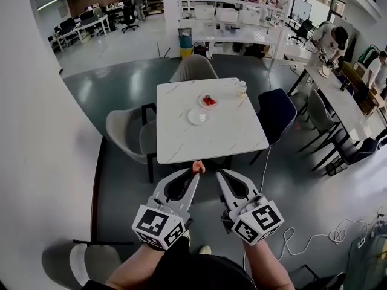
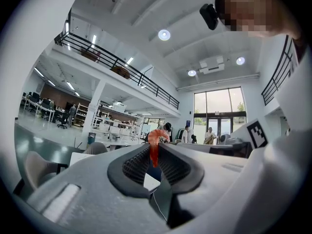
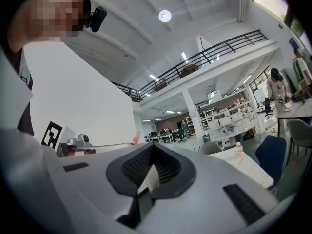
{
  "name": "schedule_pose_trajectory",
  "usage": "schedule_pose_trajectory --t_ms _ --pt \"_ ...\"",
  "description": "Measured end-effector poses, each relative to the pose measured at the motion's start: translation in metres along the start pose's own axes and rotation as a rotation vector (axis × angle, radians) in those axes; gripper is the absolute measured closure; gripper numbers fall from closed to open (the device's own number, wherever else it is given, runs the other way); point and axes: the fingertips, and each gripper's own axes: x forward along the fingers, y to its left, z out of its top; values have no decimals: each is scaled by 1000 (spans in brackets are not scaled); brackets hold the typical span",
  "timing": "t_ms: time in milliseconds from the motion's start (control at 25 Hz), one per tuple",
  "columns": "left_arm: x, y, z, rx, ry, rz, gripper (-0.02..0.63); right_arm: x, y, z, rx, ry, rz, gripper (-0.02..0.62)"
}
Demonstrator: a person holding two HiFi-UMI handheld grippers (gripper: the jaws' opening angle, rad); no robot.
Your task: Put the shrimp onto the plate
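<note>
A white marble table (image 1: 181,144) stands ahead, carrying an empty white plate (image 1: 198,116) and, beyond it, a small dish with red shrimp (image 1: 208,101). My left gripper (image 1: 196,169) hangs short of the table's near edge, over the floor, and is shut on an orange-red shrimp (image 1: 198,167). In the left gripper view that shrimp (image 2: 155,145) sticks up between the closed jaws of the left gripper (image 2: 155,152). My right gripper (image 1: 219,174) is beside it, shut and holding nothing; the right gripper view shows the right gripper (image 3: 152,147) with its jaws together.
A small bottle (image 1: 241,89) stands at the table's far right corner. Grey chairs sit at the left (image 1: 124,132) and far side (image 1: 192,68), a dark blue chair (image 1: 275,113) at the right. A white wall (image 1: 36,132) runs along the left. A cable (image 1: 302,240) lies on the floor.
</note>
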Motion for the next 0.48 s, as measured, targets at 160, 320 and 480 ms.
schedule_pose_trajectory --t_ms 160,320,480 --pt "22 37 4 11 2 -11 548 41 -14 2 -12 5 -17 594" --pt "49 74 8 17 4 -37 548 80 -32 4 -22 5 -45 594" --pt "80 106 10 20 18 -72 548 113 -56 4 -14 8 -89 594"
